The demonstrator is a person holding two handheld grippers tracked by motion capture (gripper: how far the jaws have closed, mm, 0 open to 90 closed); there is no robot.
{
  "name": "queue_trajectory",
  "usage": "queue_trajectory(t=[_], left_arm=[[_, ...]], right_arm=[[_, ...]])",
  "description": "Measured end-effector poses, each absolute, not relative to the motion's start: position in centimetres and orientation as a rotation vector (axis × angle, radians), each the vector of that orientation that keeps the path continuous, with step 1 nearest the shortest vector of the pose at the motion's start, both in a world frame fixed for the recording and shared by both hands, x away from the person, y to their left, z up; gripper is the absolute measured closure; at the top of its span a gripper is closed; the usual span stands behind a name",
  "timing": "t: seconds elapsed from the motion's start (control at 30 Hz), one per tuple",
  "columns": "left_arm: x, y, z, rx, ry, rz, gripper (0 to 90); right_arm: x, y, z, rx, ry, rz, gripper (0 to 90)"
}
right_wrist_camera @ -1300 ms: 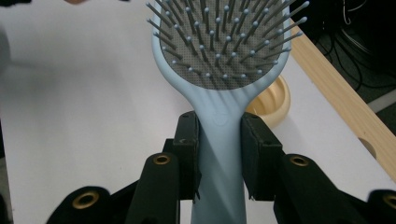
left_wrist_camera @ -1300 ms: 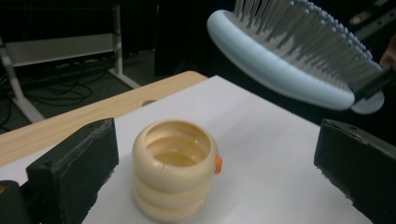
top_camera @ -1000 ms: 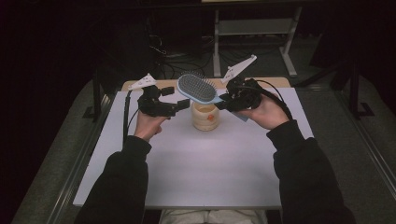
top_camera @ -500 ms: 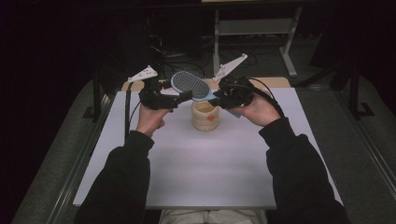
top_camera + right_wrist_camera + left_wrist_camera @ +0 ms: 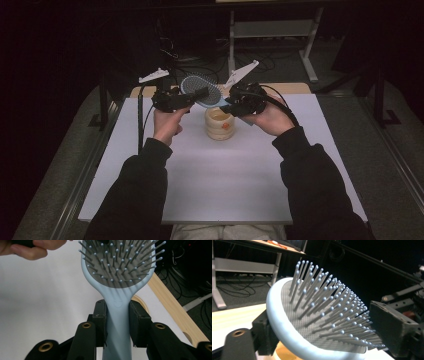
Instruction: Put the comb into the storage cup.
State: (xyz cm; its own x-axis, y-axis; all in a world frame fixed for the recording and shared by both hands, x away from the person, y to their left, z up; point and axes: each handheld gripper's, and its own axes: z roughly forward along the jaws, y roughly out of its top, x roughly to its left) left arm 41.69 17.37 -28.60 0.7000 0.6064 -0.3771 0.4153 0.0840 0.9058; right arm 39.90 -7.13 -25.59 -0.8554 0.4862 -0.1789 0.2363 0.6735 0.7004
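Above the white bench (image 5: 240, 190), the right tool (image 5: 231, 104) clamps the handle of a pale blue oval paddle hairbrush (image 5: 200, 90), its long axis pointing toward the left tool (image 5: 200, 95), whose jaws, just closing, straddle the bristled head over a tan cup (image 5: 219, 124).

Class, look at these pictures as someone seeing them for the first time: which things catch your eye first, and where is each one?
A pale blue paddle hairbrush with grey ball-tipped bristles is held above the middle of the white table. The right gripper clamps its handle. The left gripper has just been closing its jaws around the brush head, one jaw behind the rim, the other at the bristle tips. Beneath the brush stands a short cream wooden cup.
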Motion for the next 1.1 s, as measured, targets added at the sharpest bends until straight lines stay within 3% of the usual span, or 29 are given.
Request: queue_trajectory(t=[0.23, 0.4, 0.63, 0.73, 0.8, 0.83, 0.87, 1.1], left_arm=[[41.3, 16.9, -28.2, 1.422, 0.869, 0.09, 37.0], [41.2, 16.2, -27.5, 1.429, 0.852, 0.117, 45.6], [40.4, 15.3, -27.0, 1.421, 0.795, 0.188, 51.3], [40.4, 15.1, -26.7, 1.43, 0.775, 0.204, 52.5], [40.5, 15.1, -26.4, 1.454, 0.746, 0.203, 53.0], [40.5, 15.1, -26.4, 1.454, 0.746, 0.203, 53.1], [40.7, 15.2, -26.2, 1.466, 0.729, 0.186, 53.2], [40.7, 15.1, -25.8, 1.511, 0.705, 0.199, 53.3]], right_arm=[[40.2, -7.0, -25.6, 0.612, 2.524, 1.027, 68.5], [40.3, -6.8, -25.7, 0.635, 2.508, 0.999, 68.6], [40.7, -6.8, -26.0, 0.689, 2.522, 1.032, 67.7], [40.7, -6.8, -26.0, 0.701, 2.527, 1.055, 63.0], [40.8, -6.9, -26.0, 0.716, 2.535, 1.082, 52.8], [40.8, -6.9, -26.0, 0.716, 2.535, 1.082, 52.8], [41.0, -7.0, -26.1, 0.754, 2.537, 1.086, 42.6], [41.4, -7.9, -26.8, 0.809, 2.512, 1.195, 14.8]])
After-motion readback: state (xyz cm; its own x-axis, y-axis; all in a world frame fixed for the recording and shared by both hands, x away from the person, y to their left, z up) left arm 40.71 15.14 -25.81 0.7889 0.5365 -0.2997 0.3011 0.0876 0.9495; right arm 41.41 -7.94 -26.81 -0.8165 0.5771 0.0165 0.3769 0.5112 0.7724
